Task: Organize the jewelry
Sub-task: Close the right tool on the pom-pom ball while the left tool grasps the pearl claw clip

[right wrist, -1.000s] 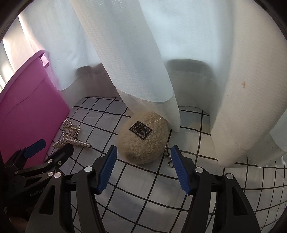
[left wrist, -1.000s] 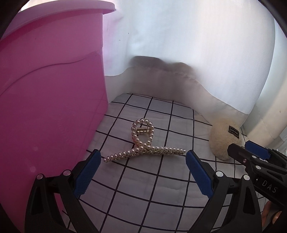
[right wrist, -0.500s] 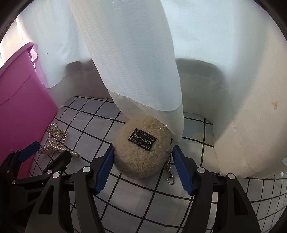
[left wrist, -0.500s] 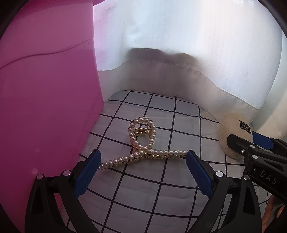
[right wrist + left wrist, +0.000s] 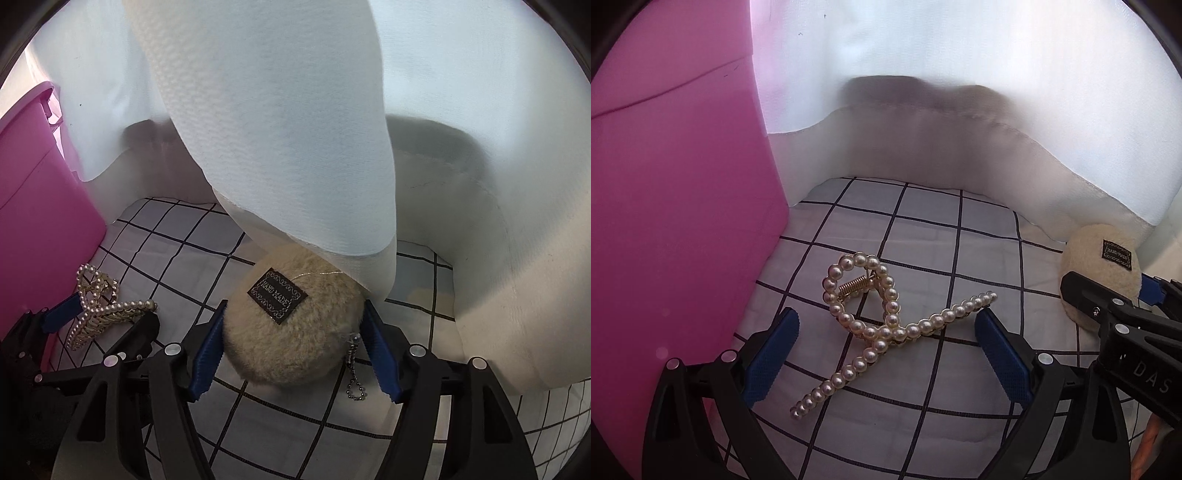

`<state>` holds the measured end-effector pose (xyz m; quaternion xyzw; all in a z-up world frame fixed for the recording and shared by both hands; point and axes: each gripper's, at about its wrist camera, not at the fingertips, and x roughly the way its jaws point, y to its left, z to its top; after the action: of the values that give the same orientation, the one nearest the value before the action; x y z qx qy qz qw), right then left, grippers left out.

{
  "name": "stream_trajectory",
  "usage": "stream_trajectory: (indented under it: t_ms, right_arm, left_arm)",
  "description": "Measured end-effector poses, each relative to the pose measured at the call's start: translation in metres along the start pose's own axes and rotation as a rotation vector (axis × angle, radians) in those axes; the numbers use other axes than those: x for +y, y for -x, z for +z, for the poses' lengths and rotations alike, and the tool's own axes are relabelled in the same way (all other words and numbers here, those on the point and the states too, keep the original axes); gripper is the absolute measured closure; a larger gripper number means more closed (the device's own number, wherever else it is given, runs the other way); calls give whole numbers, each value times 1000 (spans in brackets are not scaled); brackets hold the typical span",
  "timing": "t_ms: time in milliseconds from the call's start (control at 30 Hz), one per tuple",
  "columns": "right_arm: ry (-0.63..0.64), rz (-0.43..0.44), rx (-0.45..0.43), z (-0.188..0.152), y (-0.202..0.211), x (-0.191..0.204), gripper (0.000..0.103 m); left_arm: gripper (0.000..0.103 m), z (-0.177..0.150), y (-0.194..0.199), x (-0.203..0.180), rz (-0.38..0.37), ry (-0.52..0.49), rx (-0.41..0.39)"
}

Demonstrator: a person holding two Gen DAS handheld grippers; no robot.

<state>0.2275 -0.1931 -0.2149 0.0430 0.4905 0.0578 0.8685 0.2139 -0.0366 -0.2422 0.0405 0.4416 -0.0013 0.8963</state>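
Observation:
A pearl hair claw clip with a gold spring lies on the checked cloth. My left gripper is open with the clip between its blue pads, not touching. A beige fluffy round pouch with a black "HAND MADE" label and a ball chain lies to the right. My right gripper is open around the pouch, pads close beside its sides. The pouch and right gripper show at the right of the left wrist view. The clip shows at the left of the right wrist view.
A pink plastic box stands close on the left of the clip; it also shows in the right wrist view. White curtains hang at the back, one fold resting on the pouch's top.
Both grippers have moved forward and down. The clip now lies between the left pads, and the pouch sits between the right pads.

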Motion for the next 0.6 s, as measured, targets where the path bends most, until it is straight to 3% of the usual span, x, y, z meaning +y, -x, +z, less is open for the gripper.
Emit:
stream_trajectory:
  t_ms: [367, 600]
  right_arm:
    - [-31, 6, -17, 5, -5, -1, 39]
    - [-44, 27, -22, -9, 5, -4, 48]
  left_arm:
    - [7, 15, -19, -3, -39, 5, 19]
    - [37, 7, -7, -4, -67, -15, -17]
